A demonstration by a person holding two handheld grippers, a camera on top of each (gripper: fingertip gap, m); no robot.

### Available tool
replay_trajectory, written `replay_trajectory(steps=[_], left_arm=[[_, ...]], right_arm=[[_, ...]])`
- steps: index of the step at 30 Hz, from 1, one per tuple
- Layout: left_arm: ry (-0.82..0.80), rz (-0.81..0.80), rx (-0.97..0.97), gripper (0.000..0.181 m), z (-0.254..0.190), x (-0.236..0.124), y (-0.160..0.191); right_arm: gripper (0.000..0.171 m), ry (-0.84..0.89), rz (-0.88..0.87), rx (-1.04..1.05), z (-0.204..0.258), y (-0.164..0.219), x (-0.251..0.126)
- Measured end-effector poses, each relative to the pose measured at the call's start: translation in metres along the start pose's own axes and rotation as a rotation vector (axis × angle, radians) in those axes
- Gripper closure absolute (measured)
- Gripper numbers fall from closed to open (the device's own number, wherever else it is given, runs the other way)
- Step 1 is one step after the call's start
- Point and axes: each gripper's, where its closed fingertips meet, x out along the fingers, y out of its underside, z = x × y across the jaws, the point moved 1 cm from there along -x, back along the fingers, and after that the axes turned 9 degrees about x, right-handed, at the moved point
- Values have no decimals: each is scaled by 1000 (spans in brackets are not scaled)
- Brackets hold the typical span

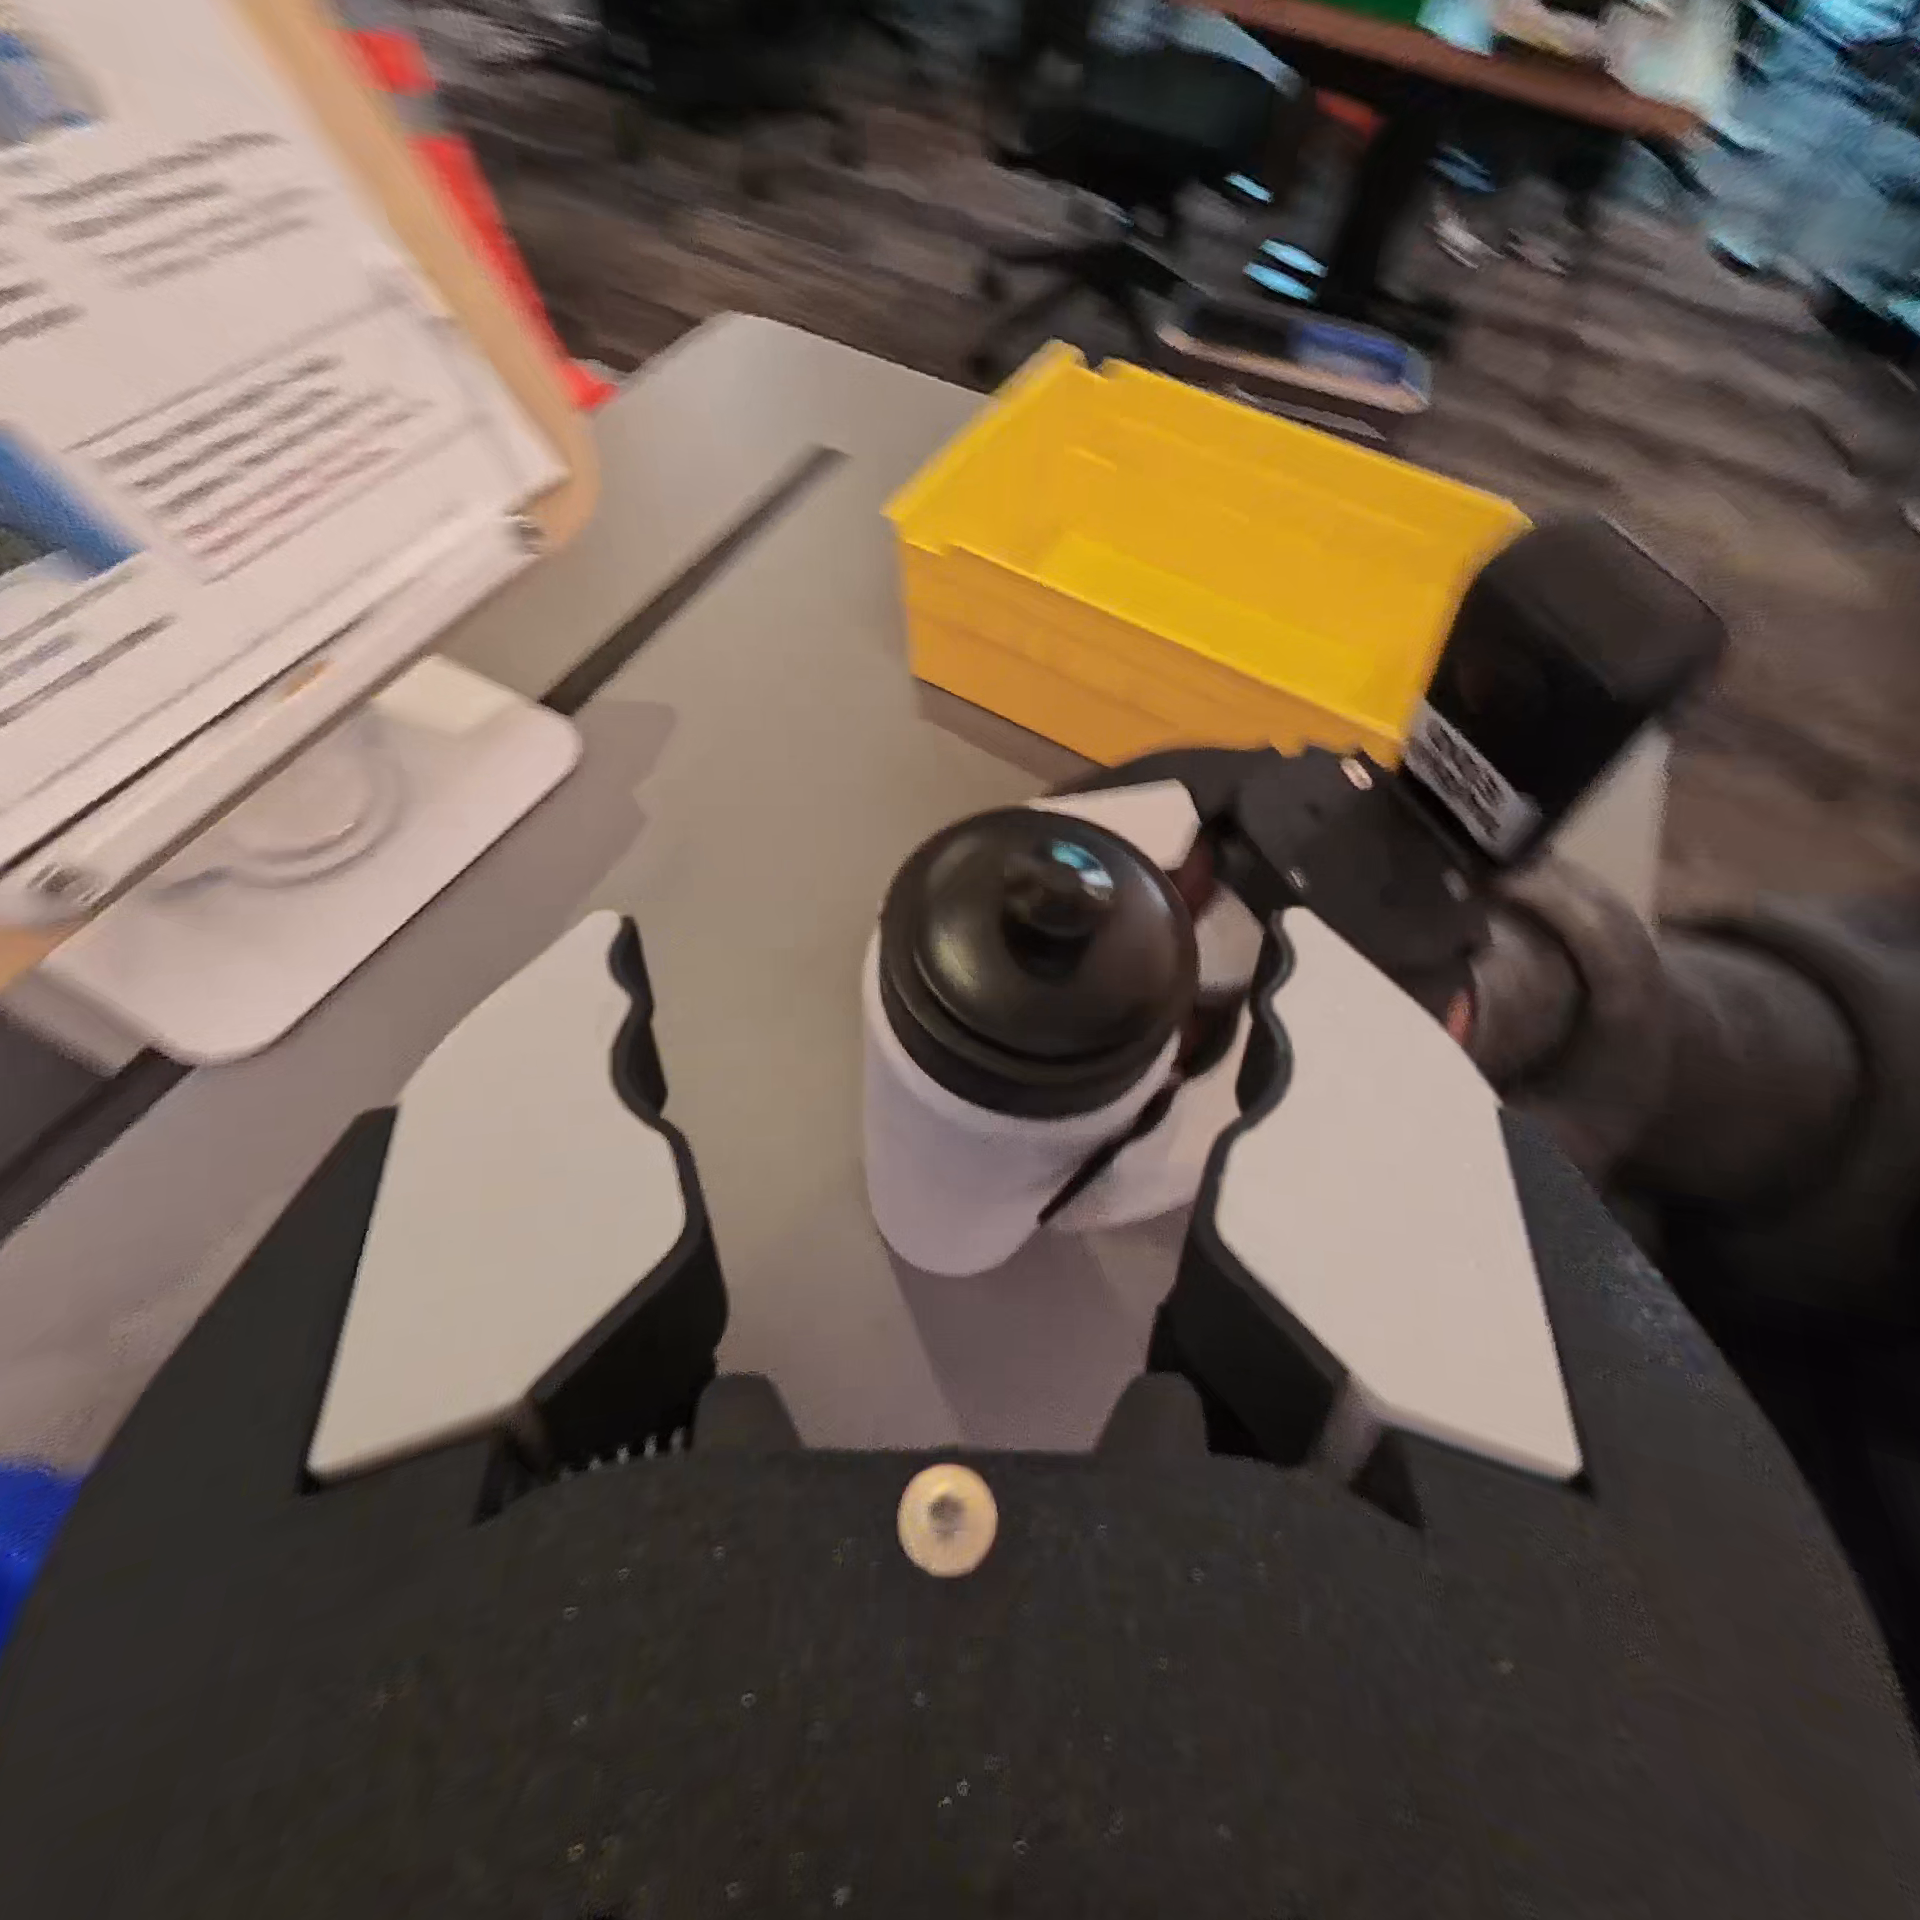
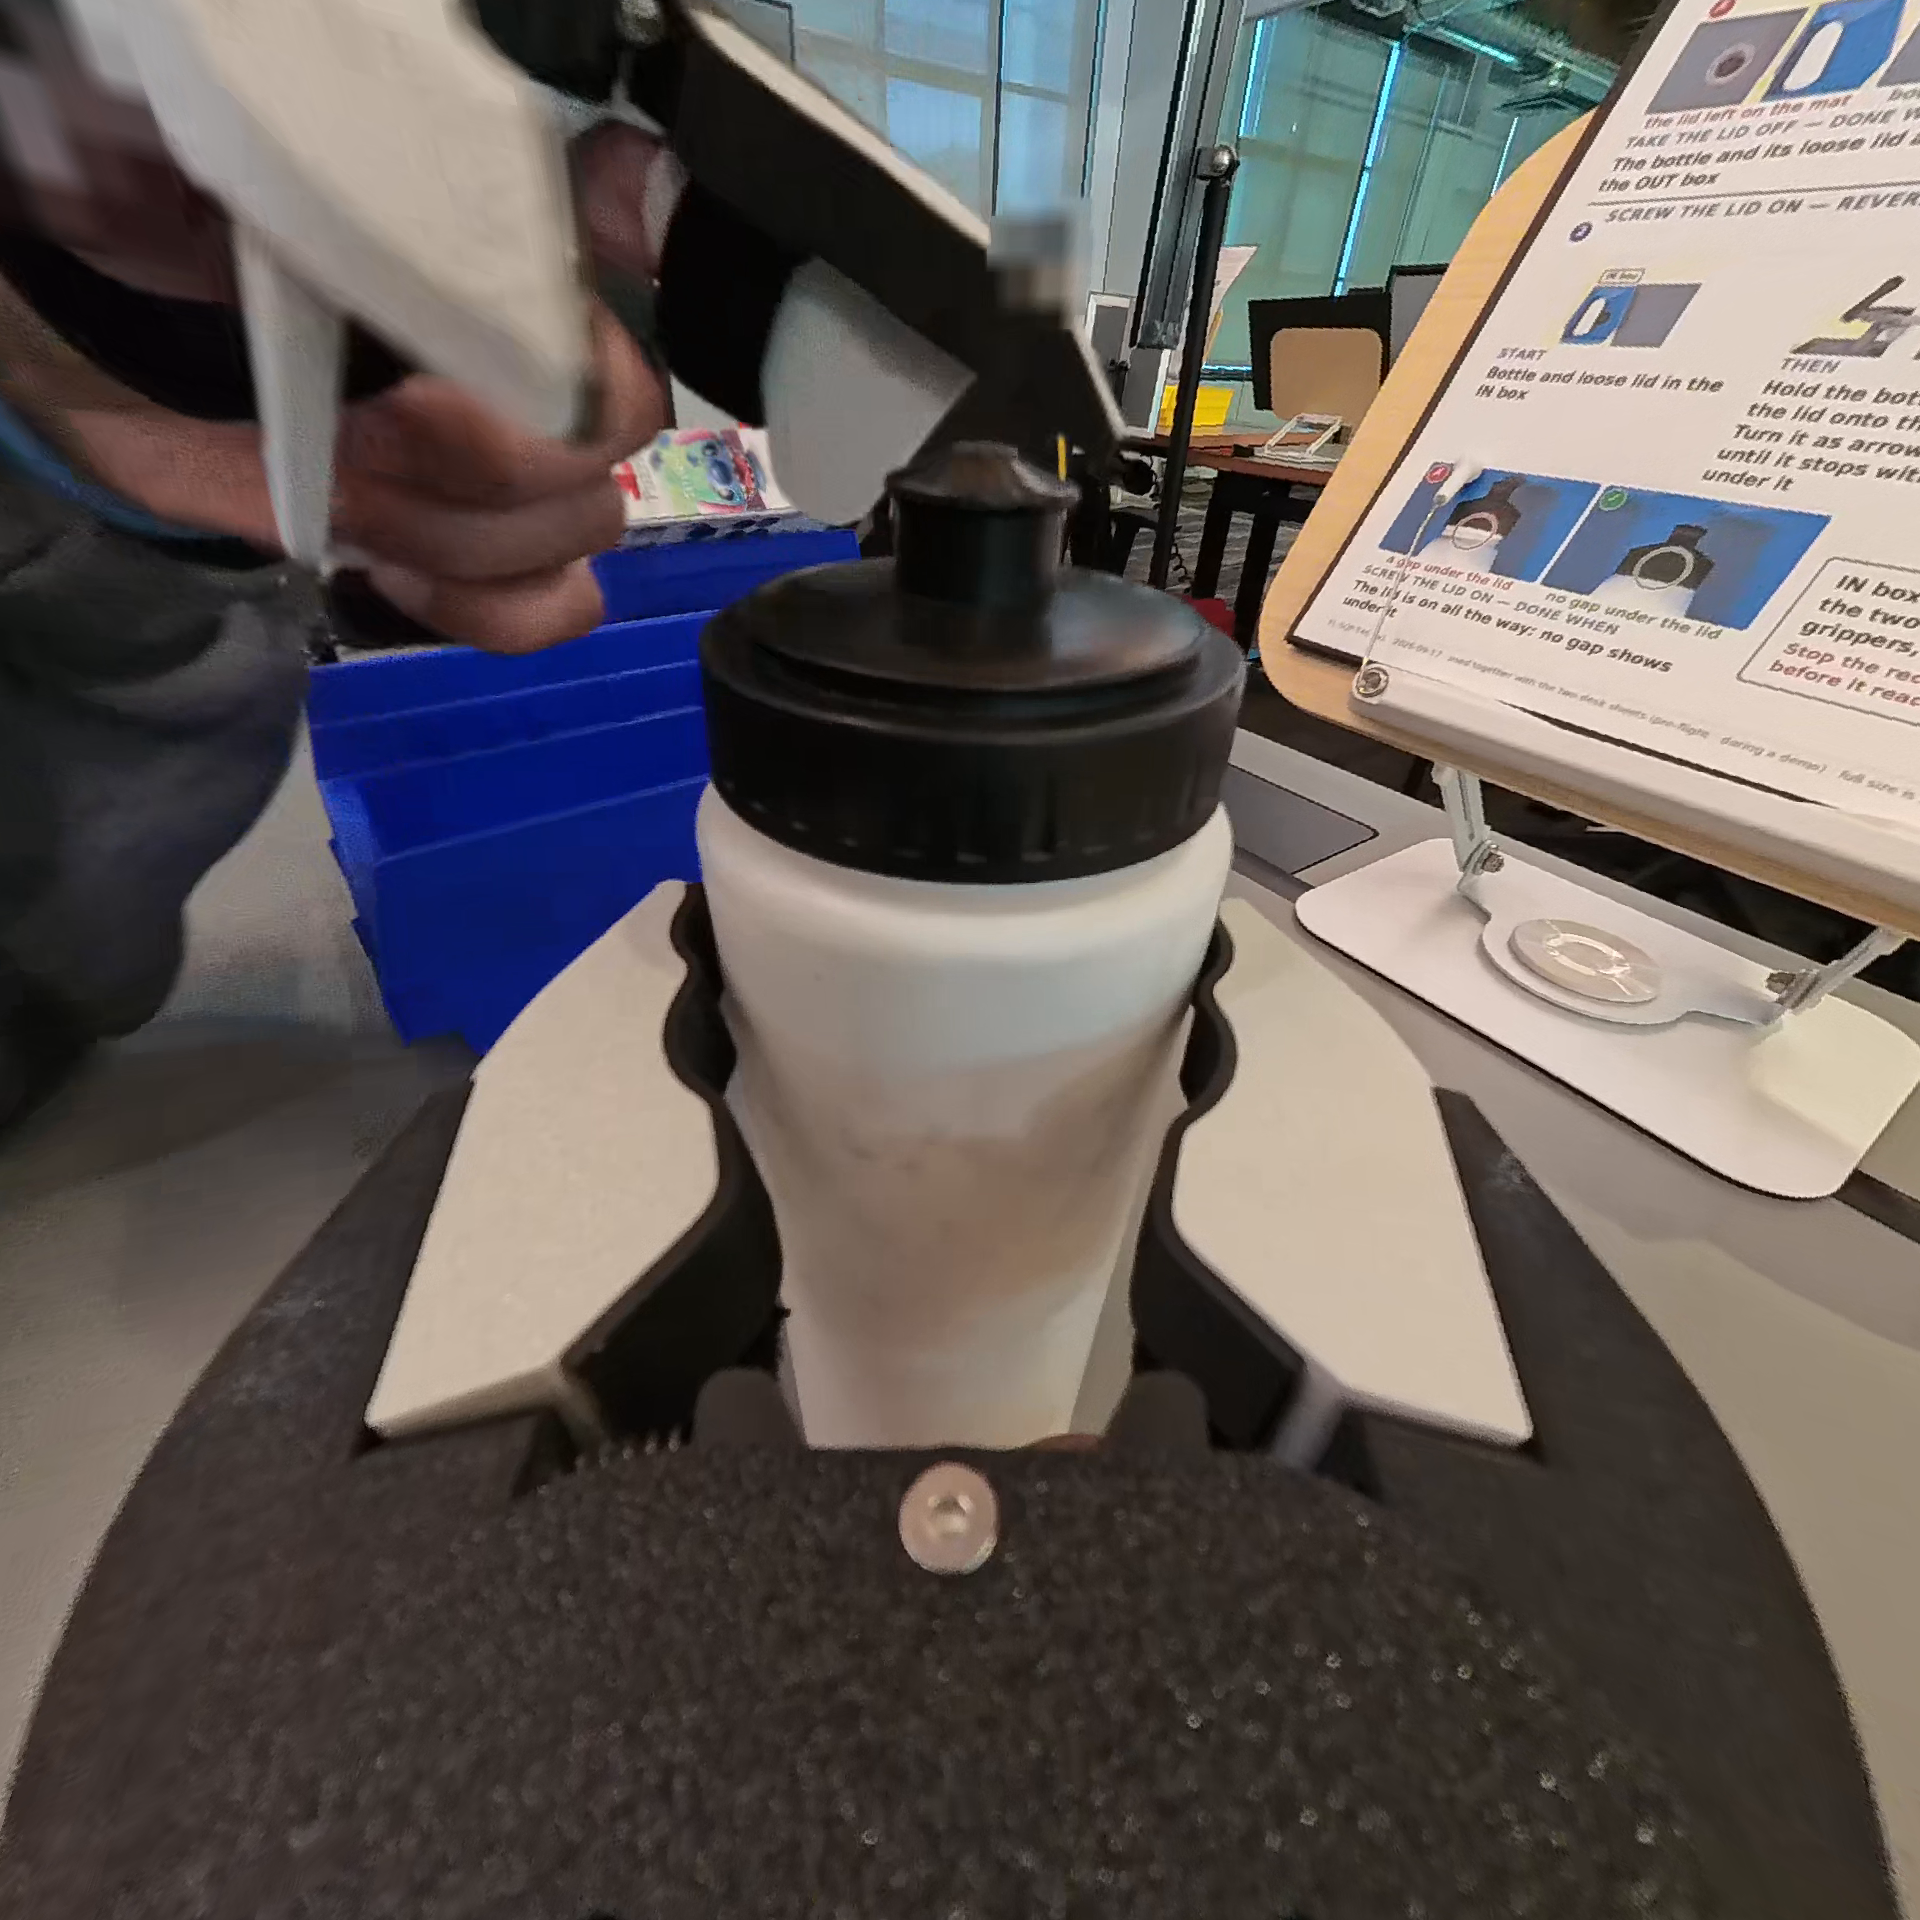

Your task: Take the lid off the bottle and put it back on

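White plastic formed the body of the bottle (image 2: 961, 1060), which stood upright on the grey tabletop (image 1: 758, 790) with its black screw-on lid (image 2: 971, 748) seated on the neck. The right gripper (image 2: 951, 997) clamped the bottle's waist, both dark pads pressed against its sides. The left gripper (image 1: 951, 997) hung above with its fingers spread wide, touching nothing. A yellow plastic bin (image 1: 1195, 582) sat beyond, a blue plastic bin (image 2: 520, 790) beside the bottle.

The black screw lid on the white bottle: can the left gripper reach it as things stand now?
Probably yes. The left gripper is open above the black screw lid, nothing between them. The right gripper clamps only the white plastic bottle body below, leaving the lid free.
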Motion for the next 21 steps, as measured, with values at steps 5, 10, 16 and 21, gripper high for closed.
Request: replay_trajectory(steps=[5,10,16,21], left_arm=[[-218,-29,-192,73,-20,10,-2],[-453,75,-145,76,-24,21,11],[-475,140,-247,99,-17,31,25],[-343,132,-189,106,-18,29,25]], right_arm=[[85,4,-21,1,0,0,1],[85,5,-21,-1,0,0,1],[85,3,-34,0,0,-1,1],[85,1,-30,-2,0,-1,1]])
